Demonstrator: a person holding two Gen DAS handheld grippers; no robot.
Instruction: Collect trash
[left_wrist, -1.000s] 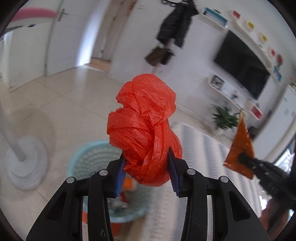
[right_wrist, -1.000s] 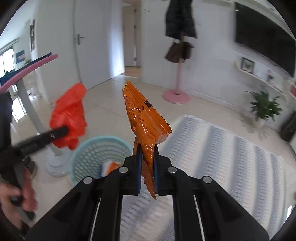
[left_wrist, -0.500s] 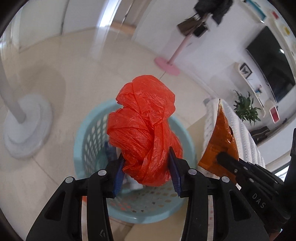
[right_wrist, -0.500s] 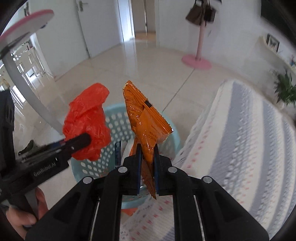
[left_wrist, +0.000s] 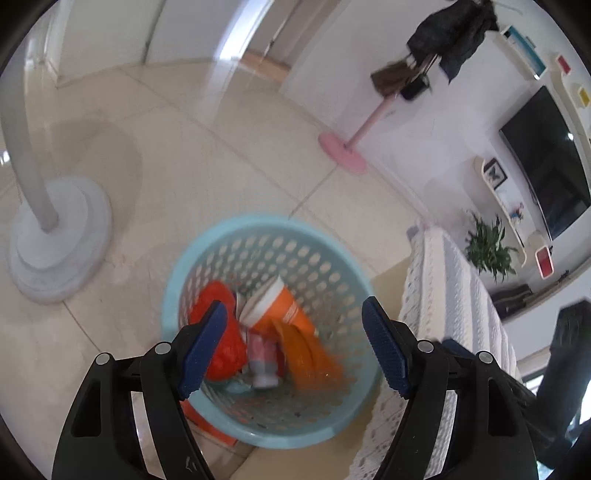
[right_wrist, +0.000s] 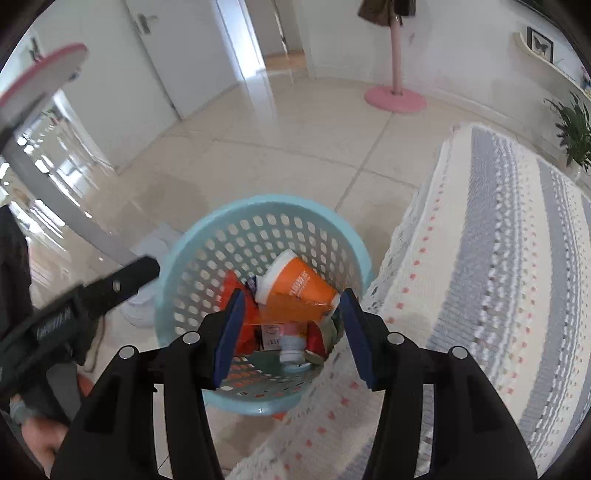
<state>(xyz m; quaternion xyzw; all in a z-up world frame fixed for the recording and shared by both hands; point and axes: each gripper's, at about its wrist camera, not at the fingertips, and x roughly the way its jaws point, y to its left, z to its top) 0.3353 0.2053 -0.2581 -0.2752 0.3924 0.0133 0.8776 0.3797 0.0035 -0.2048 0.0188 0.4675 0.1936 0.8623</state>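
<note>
Left hand-held gripper (left_wrist: 293, 347): jaws spread wide, nothing between the blue pads. Right hand-held gripper (right_wrist: 291, 332): also wide, empty.

Both hover over the light blue perforated basket (left_wrist: 258, 236), which sits on the tiled floor directly ahead of and below the fingertips in each wrist view. In the right wrist view the basket (right_wrist: 207, 229) fills the gap between the fingers, and the left unit shows as a black arm coming in from the left side, near the basket rim.

Trash is inside the basket:
- red plastic bag (left_wrist: 216, 295), crumpled, against the wall nearest the left finger of the left hand-held gripper; partly hidden behind that finger.
- orange paper cup (right_wrist: 295, 291) lying on its side, long axis running diagonally, white rim end toward upper left, narrow base toward the right finger of the right hand-held gripper.
- orange snack wrapper (left_wrist: 306, 354), motion-blurred, just right of centre between the left unit's fingers, long axis roughly toward the camera.
- small white bottle (right_wrist: 291, 350) below the cup, cap end toward the camera.

Knitted striped cover (right_wrist: 498, 258) is immediately right of the basket, touching or nearly touching its rim; cannot tell which.
</note>
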